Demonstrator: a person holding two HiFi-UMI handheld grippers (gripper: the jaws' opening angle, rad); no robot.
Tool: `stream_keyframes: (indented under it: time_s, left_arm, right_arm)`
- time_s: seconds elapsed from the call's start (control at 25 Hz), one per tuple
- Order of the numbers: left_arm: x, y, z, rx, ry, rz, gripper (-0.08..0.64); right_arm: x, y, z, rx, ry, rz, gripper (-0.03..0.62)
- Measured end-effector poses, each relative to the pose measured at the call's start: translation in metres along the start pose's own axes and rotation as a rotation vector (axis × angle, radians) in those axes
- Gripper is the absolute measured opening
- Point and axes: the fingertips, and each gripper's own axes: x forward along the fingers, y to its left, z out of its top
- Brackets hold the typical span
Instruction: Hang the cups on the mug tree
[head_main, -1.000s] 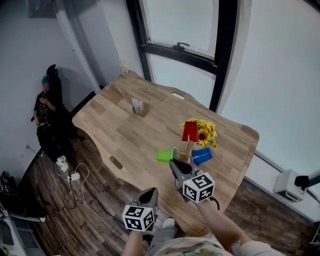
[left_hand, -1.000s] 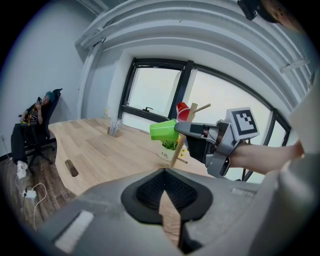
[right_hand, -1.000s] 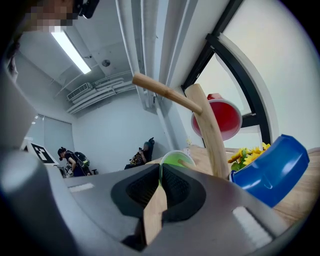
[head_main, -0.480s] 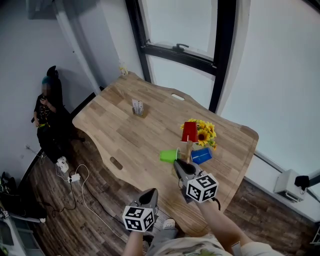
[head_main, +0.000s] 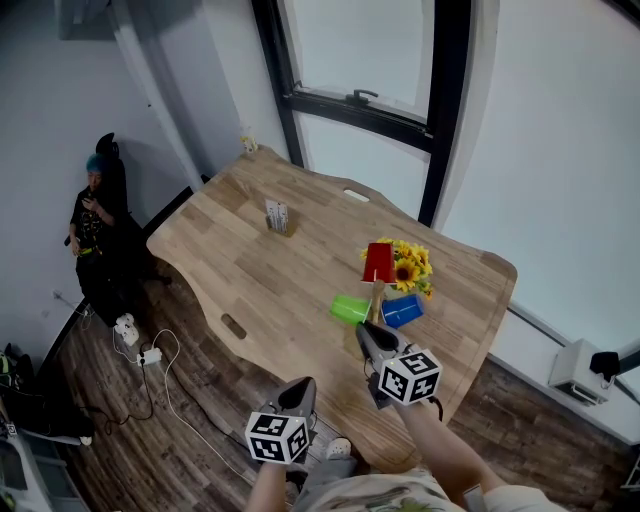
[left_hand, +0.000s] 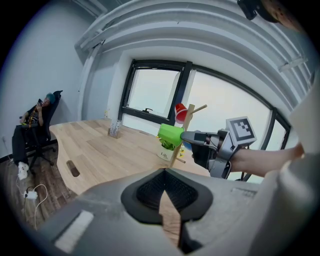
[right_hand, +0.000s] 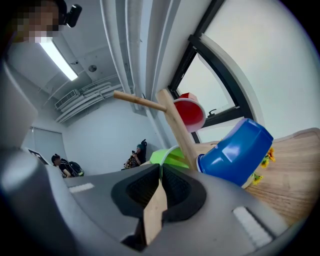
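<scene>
A wooden mug tree stands on the table's near right part. A red cup hangs at its top and a blue cup on its right side. The green cup is level with the trunk on the left, and my right gripper is shut on its rim. In the right gripper view the green rim sits between the nearly closed jaws, with the blue cup and the trunk just beyond. Whether the green cup rests on a peg is hidden. My left gripper hangs shut and empty off the table's front edge.
A pot of sunflowers stands right behind the tree. A small card holder sits mid-table. The wooden table has a slot near its front edge. A person sits at the far left, with cables on the floor.
My right gripper has carried the green cup to the right, closer to the tree's trunk. The left gripper has stayed where it was.
</scene>
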Motion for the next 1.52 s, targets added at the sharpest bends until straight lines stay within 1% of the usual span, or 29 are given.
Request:
stream_keyframes:
  time_s: [0.36,0.48,0.56,0.8,1.04,1.28,1.44,1.52]
  left_arm:
    - [-0.004,-0.005,0.002,0.006,-0.006,-0.001,0.002]
    - [-0.005,-0.006,0.003,0.009,-0.01,-0.002,0.002]
    - [-0.007,-0.007,0.004,0.012,-0.015,-0.003,0.002]
    - [-0.01,-0.012,0.011,0.025,-0.03,-0.014,0.002]
    - [-0.011,-0.025,0.019,0.05,-0.045,-0.041,0.002]
    - [-0.016,-0.044,0.03,0.076,-0.071,-0.081,0.002]
    - [-0.023,-0.054,0.035,0.09,-0.097,-0.098,0.002]
    - [-0.026,-0.059,0.037,0.096,-0.107,-0.103,0.002]
  right_arm:
    - [-0.003,-0.006,-0.01,-0.013,0.053,-0.037,0.025]
    - [-0.002,-0.005,-0.013,-0.019,0.071,-0.028,0.041]
    - [-0.003,-0.004,-0.015,-0.026,0.086,-0.026,0.065]
    - [-0.011,-0.002,-0.017,-0.064,0.118,-0.044,0.085]
    - [-0.029,0.003,-0.018,-0.185,0.166,-0.071,0.094]
    - [-0.056,0.013,-0.017,-0.279,0.172,-0.073,0.086]
    - [-0.073,0.025,-0.018,-0.348,0.165,-0.075,0.059]
    - [-0.081,0.031,-0.016,-0.385,0.145,-0.08,0.021]
